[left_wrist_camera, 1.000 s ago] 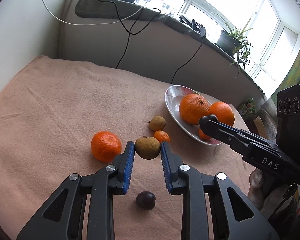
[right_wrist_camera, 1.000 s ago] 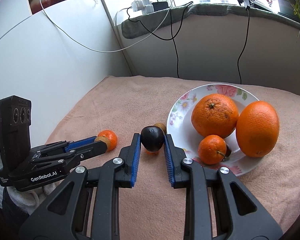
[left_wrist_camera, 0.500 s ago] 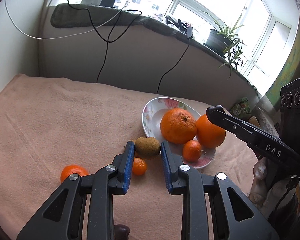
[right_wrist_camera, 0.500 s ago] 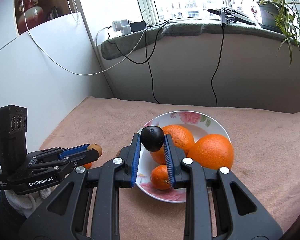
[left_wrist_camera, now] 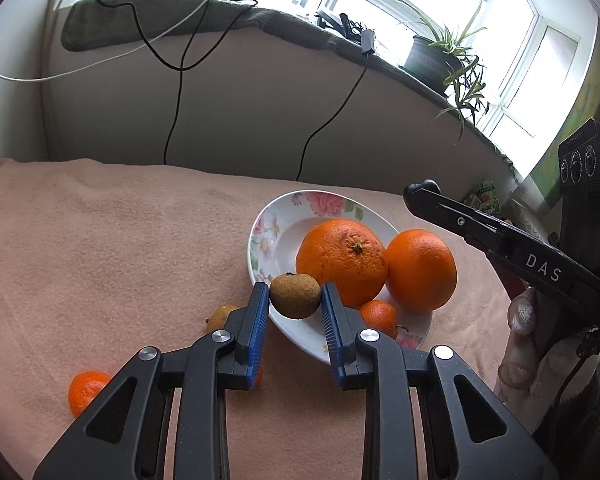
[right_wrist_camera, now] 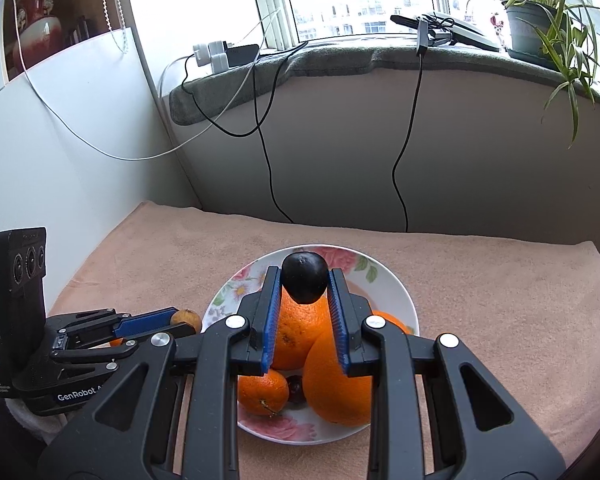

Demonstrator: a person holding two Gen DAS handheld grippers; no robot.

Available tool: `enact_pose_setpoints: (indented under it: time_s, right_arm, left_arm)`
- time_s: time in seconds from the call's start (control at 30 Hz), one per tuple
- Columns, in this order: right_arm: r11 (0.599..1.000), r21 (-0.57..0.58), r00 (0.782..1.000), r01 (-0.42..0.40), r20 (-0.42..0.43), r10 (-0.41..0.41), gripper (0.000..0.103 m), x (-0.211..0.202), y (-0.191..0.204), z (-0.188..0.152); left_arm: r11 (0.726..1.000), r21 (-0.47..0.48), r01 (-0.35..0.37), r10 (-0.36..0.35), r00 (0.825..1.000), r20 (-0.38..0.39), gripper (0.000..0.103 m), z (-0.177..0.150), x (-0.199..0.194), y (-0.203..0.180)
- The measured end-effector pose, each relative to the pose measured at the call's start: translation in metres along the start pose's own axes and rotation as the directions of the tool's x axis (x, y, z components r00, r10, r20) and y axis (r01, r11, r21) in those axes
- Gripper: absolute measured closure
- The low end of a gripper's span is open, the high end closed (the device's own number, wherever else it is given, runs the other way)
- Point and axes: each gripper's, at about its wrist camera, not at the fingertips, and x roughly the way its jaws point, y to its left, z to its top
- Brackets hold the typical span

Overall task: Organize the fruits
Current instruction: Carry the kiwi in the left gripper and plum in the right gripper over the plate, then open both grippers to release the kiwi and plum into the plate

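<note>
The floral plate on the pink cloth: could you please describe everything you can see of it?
The white, glossy, shallow floral plate, ceramic by its look, has pink roses and green leaves printed round its rim. It sits flat on the pink terry cloth. It holds two large oranges, a small mandarin and a dark fruit, mostly hidden.

- A peach-coloured cloth (right_wrist_camera: 480,280) covered the surface below.
- Ahead rose a grey wall (right_wrist_camera: 480,140), its sill draped in a grey blanket (right_wrist_camera: 300,64).
- Bright windows (right_wrist_camera: 360,8) stood above; a potted plant (right_wrist_camera: 532,24) sat ahead to the right.
</note>
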Motion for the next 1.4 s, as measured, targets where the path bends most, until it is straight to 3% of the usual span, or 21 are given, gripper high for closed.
enact_pose_setpoints:
  time_s: [0.93,0.97,1.0,1.03,1.1,1.13,1.17,1.2,1.3,1.4]
  right_arm:
    - [1.000,0.001,0.999,0.022,-0.043,-0.022,0.078,0.022,-0.009,0.005]
    - [1.000,-0.003,0.999,0.024,-0.045,-0.025,0.078,0.022,-0.009,0.005]
    - [1.000,-0.006,0.999,0.028,-0.045,-0.028,0.072,0.022,-0.008,0.005]
    - [0.999,-0.008,0.999,0.032,-0.041,-0.032,0.057,0.021,-0.007,0.004]
    - [0.999,-0.008,0.999,0.037,-0.020,-0.038,0.037,0.017,-0.007,0.004]
    - [0.999,-0.009,0.999,0.034,-0.010,-0.034,0.034,0.014,-0.006,0.005]
    - [1.000,-0.012,1.000,0.027,-0.005,-0.027,0.032,0.012,-0.005,0.005]
    - [1.000,-0.016,1.000,0.023,-0.003,-0.023,0.028,0.010,-0.004,0.005]
    - [0.999,-0.033,1.000,0.022,0.012,-0.022,0.011,0.005,0.002,0.006]
    - [0.997,-0.068,0.998,0.043,0.050,-0.040,0.002,-0.003,0.011,0.004]
  left_arm:
    - [0.999,0.030,0.018,-0.017,0.999,-0.030,0.077,0.004,0.011,-0.007]
    - [0.999,0.031,0.019,-0.018,0.999,-0.027,0.070,0.004,0.010,-0.008]
    - [0.999,0.032,0.017,-0.017,1.000,-0.024,0.057,0.004,0.009,-0.008]
    - [0.999,0.032,0.019,-0.018,1.000,-0.019,0.052,0.005,0.008,-0.009]
    - [0.999,0.039,0.028,-0.027,1.000,-0.010,0.048,0.004,0.005,-0.011]
    - [0.999,0.045,0.028,-0.027,1.000,-0.008,0.043,0.005,0.004,-0.012]
    - [0.998,0.051,0.025,-0.024,1.000,-0.005,0.031,0.005,0.003,-0.013]
    - [0.998,0.054,0.021,-0.021,1.000,0.000,0.025,0.005,0.002,-0.015]
    - [0.998,0.062,0.005,-0.006,1.000,0.007,0.025,0.006,0.000,-0.018]
    - [0.997,0.071,-0.014,0.013,1.000,0.008,0.022,0.006,-0.001,-0.021]
